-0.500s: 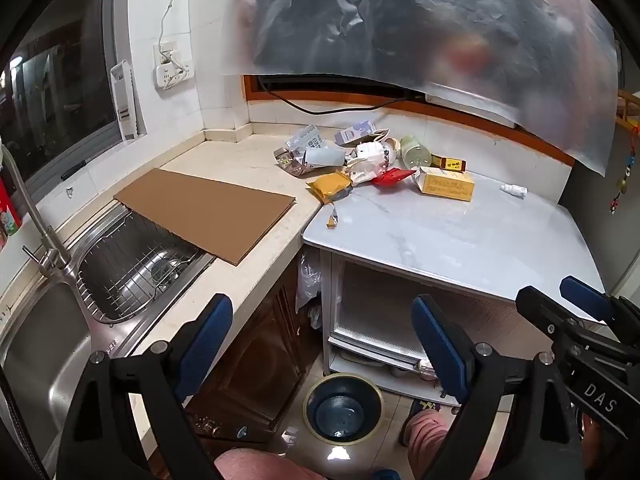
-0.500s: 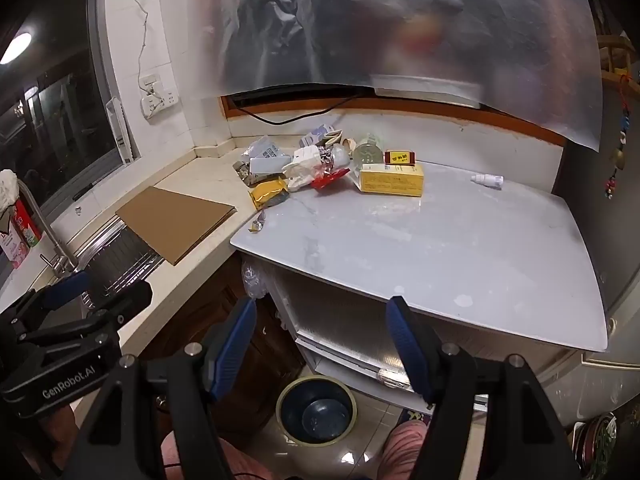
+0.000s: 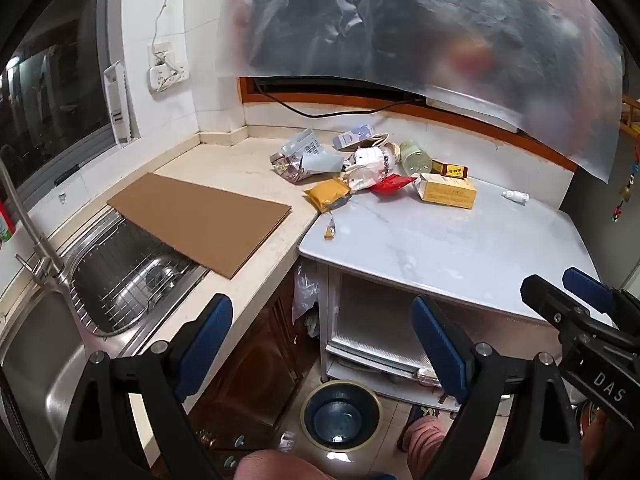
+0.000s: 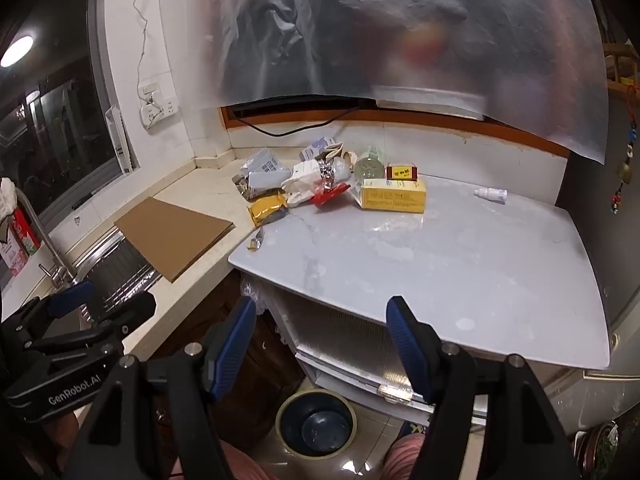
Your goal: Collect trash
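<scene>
You hold both grippers side by side, tilted down toward the floor and away from the counters. Your left gripper (image 3: 322,342) has its blue-padded fingers (image 3: 208,336) spread wide with nothing between them; past their tips lie the cabinet front and, just below the gap, the round dark bin (image 3: 340,420) on the tiled floor. Your right gripper (image 4: 320,344) is likewise spread wide and empty, and the same bin (image 4: 316,424) sits below and between its fingers (image 4: 404,344).

The pile of trash (image 3: 360,168) lies well beyond your left fingertips, up and ahead, at the back where the beige counter (image 3: 240,160) meets the white table (image 3: 460,240): crumpled wrappers, a yellow packet, a red wrapper, a yellow box and a small bottle lying apart to the right. From your right gripper the pile (image 4: 320,184) sits far ahead, roughly over the gap between the fingers.

A sheet of cardboard (image 3: 200,220) lies ahead of your left finger, partly covering the sink (image 3: 48,352). Pink-clad knees show at the bottom edge of both views.
</scene>
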A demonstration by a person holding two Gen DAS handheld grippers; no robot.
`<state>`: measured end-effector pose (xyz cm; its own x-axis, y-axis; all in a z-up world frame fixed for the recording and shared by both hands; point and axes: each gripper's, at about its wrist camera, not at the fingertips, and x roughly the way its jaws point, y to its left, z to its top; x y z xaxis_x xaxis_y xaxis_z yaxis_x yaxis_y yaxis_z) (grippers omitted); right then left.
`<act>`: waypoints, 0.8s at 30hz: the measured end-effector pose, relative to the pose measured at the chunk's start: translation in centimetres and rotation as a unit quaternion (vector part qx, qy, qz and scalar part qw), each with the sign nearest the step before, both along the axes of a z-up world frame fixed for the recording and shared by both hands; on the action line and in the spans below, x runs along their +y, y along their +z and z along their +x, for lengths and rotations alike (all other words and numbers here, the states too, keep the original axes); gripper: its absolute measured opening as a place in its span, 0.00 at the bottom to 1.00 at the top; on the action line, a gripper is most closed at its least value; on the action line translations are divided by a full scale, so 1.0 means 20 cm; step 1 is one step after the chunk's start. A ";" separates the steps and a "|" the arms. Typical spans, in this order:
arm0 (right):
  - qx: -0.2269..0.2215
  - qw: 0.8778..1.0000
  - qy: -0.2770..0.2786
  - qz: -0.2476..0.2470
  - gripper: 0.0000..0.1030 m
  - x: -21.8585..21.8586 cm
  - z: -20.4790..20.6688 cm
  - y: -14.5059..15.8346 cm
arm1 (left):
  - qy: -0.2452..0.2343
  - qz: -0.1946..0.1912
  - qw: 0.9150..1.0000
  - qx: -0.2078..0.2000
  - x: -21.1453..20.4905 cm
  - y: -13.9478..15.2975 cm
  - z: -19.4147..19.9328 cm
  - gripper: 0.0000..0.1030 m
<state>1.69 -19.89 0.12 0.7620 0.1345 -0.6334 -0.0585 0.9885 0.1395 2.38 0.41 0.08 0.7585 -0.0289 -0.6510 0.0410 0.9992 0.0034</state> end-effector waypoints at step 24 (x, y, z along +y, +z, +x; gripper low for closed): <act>-0.002 0.999 0.028 0.022 0.66 -0.02 -0.05 0.02 | 0.012 0.007 1.000 0.003 -0.04 0.01 -0.07 0.87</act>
